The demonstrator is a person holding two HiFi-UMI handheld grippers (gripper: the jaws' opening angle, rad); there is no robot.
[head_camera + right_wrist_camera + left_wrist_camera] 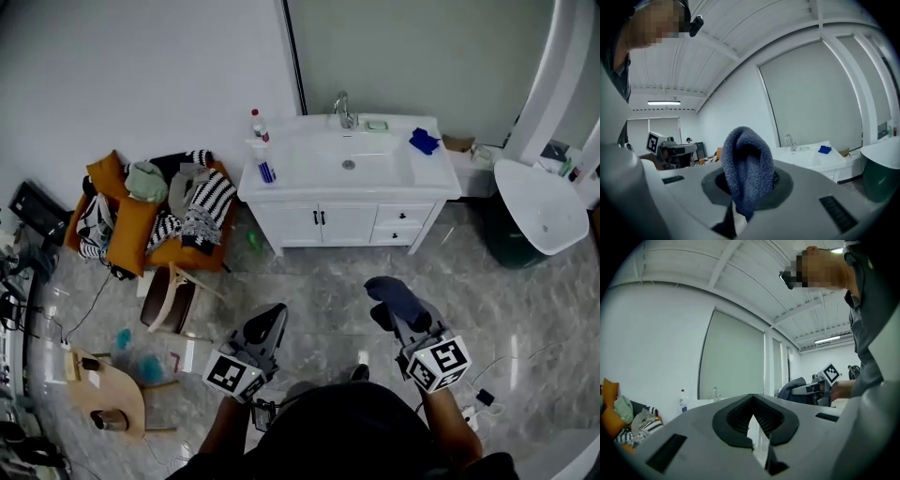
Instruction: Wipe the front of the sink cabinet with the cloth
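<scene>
The white sink cabinet (347, 223) stands against the far wall, its doors and drawers facing me across the grey floor. My right gripper (396, 309) is held low, well short of the cabinet, shut on a dark blue-grey cloth (399, 296). In the right gripper view the cloth (746, 169) bulges up out of the jaws, and the cabinet (833, 171) shows small at the right. My left gripper (272, 319) hangs beside it, shut with nothing in it. In the left gripper view its jaws meet with only a thin gap.
An orange seat (131, 230) heaped with clothes stands left of the cabinet. A spray bottle (256, 126) and a blue rag (424, 141) sit on the counter. A white tub (537, 208) is at the right. A wooden chair (172, 296) and a small table (111, 396) stand at the left.
</scene>
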